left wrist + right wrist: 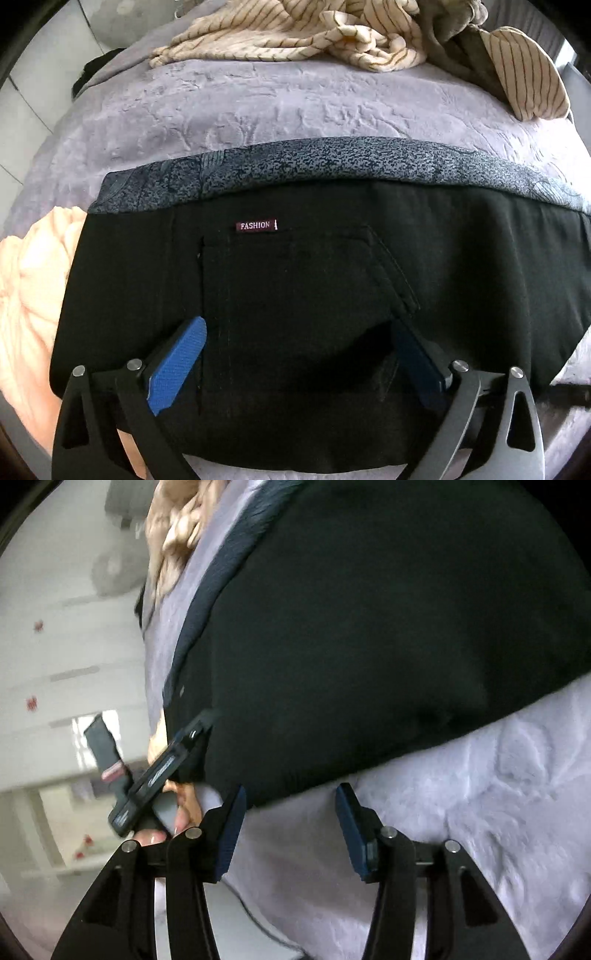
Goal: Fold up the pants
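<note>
Black pants (314, 280) lie folded flat on a lavender blanket (258, 110). A speckled grey band (332, 162) runs along their far edge, with a small FASHION label (256, 225) above a back pocket. My left gripper (298, 325) hangs just over the pocket area, jaws wide open, blue pads (177, 363) clear of the cloth. In the right wrist view the pants (369, 627) fill the upper right. My right gripper (290, 794) stands open at their near edge, with nothing pressed between its pads.
Cream striped cloth (295, 33) is heaped at the blanket's far side. A peach cloth (33, 295) lies left of the pants. Pale floor tiles (40, 74) show beyond the blanket's left edge. A hand (184, 805) holds the other gripper's black body at the pants' left end.
</note>
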`<state>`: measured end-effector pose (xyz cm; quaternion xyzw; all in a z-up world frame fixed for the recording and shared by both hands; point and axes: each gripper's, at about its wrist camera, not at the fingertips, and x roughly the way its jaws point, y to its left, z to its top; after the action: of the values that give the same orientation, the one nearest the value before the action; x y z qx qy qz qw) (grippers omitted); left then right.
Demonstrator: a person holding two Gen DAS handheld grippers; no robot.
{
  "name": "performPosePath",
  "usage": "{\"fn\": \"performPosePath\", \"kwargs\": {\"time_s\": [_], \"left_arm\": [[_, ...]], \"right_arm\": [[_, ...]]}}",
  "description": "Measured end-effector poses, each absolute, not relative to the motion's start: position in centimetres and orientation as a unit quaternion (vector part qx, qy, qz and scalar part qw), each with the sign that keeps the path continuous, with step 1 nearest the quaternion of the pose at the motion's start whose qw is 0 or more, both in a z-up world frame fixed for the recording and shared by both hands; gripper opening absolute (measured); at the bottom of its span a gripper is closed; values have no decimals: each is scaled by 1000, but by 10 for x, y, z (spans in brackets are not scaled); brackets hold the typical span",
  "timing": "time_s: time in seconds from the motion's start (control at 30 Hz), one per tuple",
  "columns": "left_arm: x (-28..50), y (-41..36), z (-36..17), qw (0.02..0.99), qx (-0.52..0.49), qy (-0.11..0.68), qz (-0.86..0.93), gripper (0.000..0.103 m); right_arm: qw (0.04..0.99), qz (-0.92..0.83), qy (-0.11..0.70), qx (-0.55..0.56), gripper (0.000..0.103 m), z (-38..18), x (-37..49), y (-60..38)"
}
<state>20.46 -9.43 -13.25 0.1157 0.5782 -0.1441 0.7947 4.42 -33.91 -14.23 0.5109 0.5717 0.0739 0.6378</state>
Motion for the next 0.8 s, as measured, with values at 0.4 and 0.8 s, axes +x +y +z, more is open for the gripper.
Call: {"fn": "performPosePath", "kwargs": {"time_s": [0.4, 0.8], "left_arm": [[189, -110, -138, 810, 213, 522, -163, 103], [145, -155, -108, 785, 200, 547, -211, 103]], "right_arm": [[696, 41, 600, 392, 17, -124, 60, -341], [757, 57, 587, 283, 29, -79, 78, -313]]}}
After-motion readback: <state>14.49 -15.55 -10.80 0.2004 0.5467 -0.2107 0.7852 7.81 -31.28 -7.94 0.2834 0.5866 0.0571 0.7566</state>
